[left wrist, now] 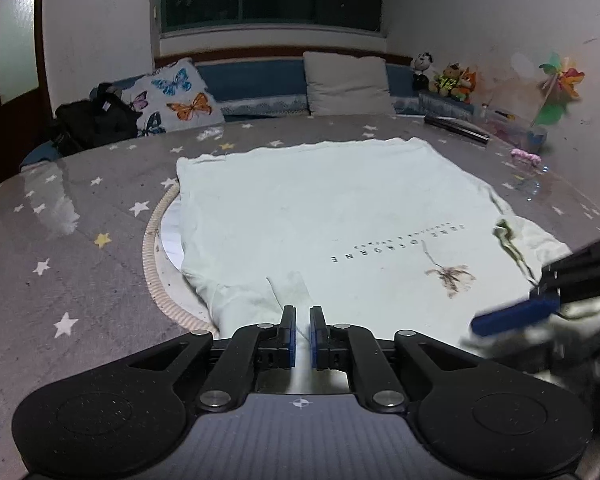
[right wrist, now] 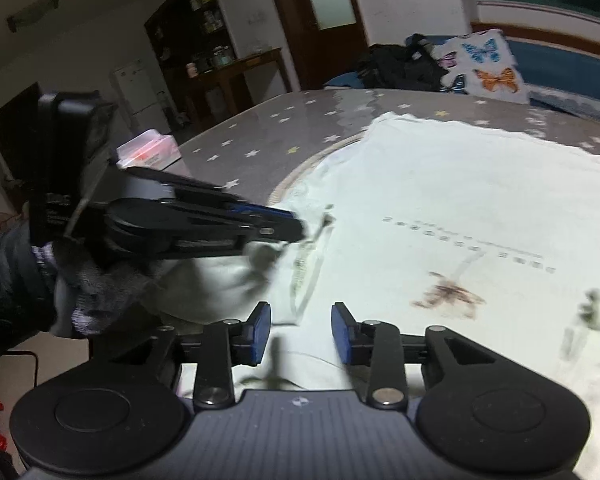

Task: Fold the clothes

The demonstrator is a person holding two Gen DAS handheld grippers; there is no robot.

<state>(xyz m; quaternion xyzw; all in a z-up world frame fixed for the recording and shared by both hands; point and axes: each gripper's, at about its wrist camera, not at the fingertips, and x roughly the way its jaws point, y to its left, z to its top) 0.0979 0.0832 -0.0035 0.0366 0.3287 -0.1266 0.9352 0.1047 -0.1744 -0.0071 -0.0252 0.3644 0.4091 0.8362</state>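
A pale white T-shirt (left wrist: 300, 208) with dark lettering and a brown flower print lies spread flat on the grey star-patterned table (left wrist: 80, 220), partly over a round mat (left wrist: 152, 248). My left gripper (left wrist: 303, 334) is at the shirt's near edge, shut on a raised fold of the fabric. In the right wrist view the left gripper (right wrist: 296, 230) comes in from the left, held by a gloved hand (right wrist: 100, 280). My right gripper (right wrist: 301, 332) is open just above the shirt (right wrist: 440, 184), with nothing between its fingers. From the left wrist view the right gripper (left wrist: 504, 320) shows blurred at the right.
A butterfly cushion (left wrist: 176, 96), a black bag (left wrist: 96, 120) and a plain cushion (left wrist: 348, 80) line the bench behind the table. Plush toys (left wrist: 452, 78), a pinwheel (left wrist: 560, 84) and dark flat items (left wrist: 456, 126) sit at the far right. A clear plastic box (right wrist: 148, 150) stands off the table's left.
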